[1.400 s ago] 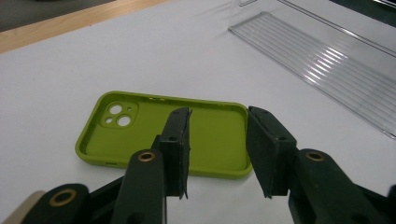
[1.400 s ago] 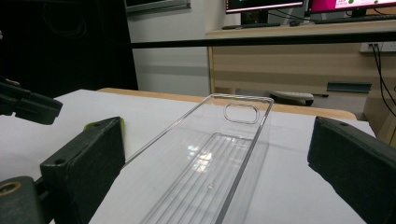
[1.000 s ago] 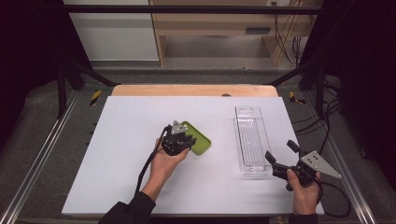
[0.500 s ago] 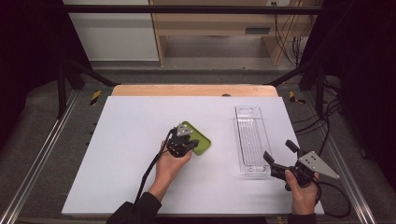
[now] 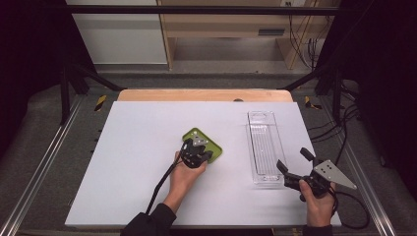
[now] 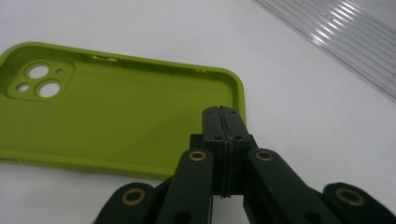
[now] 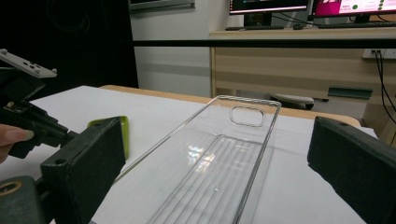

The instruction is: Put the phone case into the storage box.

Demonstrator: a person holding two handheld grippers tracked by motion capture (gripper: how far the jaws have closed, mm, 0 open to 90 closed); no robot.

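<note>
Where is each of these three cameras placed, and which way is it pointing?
High view: above the table's near side, looking forward and down; both forearms and hands show.
Left gripper view: rides the left gripper, jaws shut over the green phone case.
Right gripper view: rides the right gripper, jaws open, facing the clear tray.
Both gripper views share case and tray.

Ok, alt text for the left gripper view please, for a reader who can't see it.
The left gripper, its two black jaws shut together, sits at the near rim of a lime-green phone case lying open side up on a white table. A ribbed clear plastic tray crosses the top right corner.
</note>
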